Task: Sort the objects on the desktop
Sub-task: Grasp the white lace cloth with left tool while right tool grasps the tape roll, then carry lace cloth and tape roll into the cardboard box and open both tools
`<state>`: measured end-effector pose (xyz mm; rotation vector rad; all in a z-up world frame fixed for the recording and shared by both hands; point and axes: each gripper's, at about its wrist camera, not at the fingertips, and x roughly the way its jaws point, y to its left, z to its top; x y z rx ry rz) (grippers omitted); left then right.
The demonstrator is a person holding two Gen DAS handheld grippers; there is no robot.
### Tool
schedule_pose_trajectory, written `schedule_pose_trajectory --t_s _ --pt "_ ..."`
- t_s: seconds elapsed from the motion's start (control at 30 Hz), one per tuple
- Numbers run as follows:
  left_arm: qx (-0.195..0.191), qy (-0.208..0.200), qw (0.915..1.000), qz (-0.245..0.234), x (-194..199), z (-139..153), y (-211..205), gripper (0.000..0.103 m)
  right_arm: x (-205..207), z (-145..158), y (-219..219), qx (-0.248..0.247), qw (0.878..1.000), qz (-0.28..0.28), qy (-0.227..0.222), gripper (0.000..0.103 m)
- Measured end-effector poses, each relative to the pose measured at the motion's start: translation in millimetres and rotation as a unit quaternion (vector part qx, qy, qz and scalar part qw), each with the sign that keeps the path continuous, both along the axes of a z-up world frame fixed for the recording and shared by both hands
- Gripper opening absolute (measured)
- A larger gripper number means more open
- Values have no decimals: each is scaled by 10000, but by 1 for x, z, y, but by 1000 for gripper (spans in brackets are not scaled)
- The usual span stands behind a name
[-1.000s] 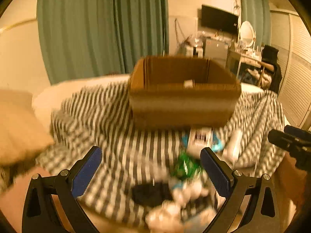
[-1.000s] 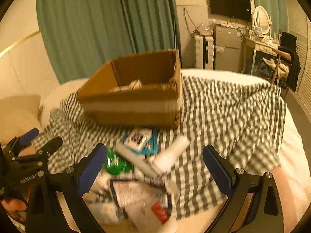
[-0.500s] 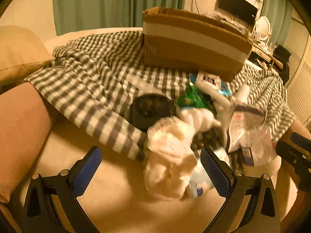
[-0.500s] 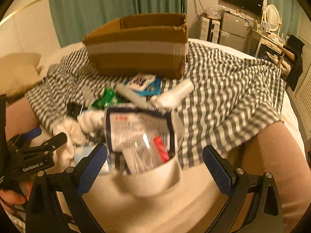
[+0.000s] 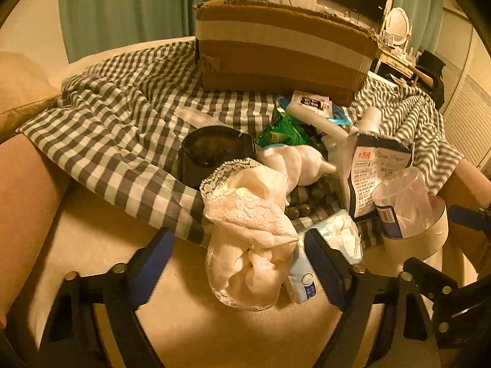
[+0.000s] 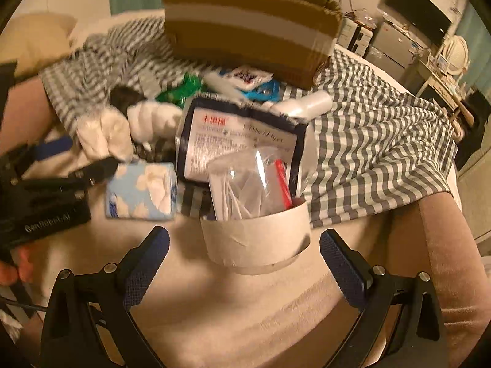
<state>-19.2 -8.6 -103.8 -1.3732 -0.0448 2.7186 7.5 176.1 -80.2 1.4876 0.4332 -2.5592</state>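
A pile of small objects lies on a checked cloth (image 5: 116, 141) on the bed. My left gripper (image 5: 239, 263) is open, low over a crumpled white lace cloth (image 5: 248, 245) that lies between its fingers. My right gripper (image 6: 242, 260) is open around a white paper cup (image 6: 257, 239) that holds clear plastic packets (image 6: 248, 184). Behind the cup stands a dark-edged printed pouch (image 6: 239, 135). A blue tissue pack (image 6: 141, 190), a black jar (image 5: 211, 153), a green packet (image 5: 282, 132) and a white bottle (image 6: 303, 104) lie around. A taped cardboard box (image 5: 282, 52) stands behind the pile.
The cream bedsheet (image 5: 101, 245) lies bare in front of the cloth. A pillow (image 5: 18, 92) is at the far left. Green curtains, a TV and a dressing table stand at the back. The left gripper also shows at the left of the right wrist view (image 6: 46, 196).
Both grippers have come down and forward from a high view of the box to close over the pile. The lace cloth now lies between my left fingers, the cup between my right.
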Motion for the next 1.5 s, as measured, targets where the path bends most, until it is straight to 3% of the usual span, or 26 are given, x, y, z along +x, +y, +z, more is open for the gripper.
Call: schedule_pose_trajectory --t_s 0.13,0.2,0.23,0.27,0.43,0.87,1.17,1.5 --pt "-21 -98 9999 -85 -3 -6 1 68 -5 -8 -6 356 9993 2 -76 98" --pt "17 -112 9999 -130 -4 -7 1 53 -6 -9 -8 464 9989 40 -50 94" --pt "23 -109 9998 -153 -4 -7 1 50 -7 -9 -8 466 9989 58 -29 90" --pt "26 -103 9998 -177 -4 -6 1 43 -7 -8 -8 491 9988 58 13 79" --pt "121 -26 9996 -267 -3 -3 1 22 -6 1 -3 194 9997 -8 142 79" --pt "343 619 9971 -272 5 28 -3 22 4 42 11 -732 9928 -107 944 75" --pt "441 739 9960 -220 3 38 -6 22 5 54 19 -1012 9887 -162 1090 75" --pt "607 1028 9925 -281 3 64 -4 22 6 104 22 -1148 9802 -116 1609 75"
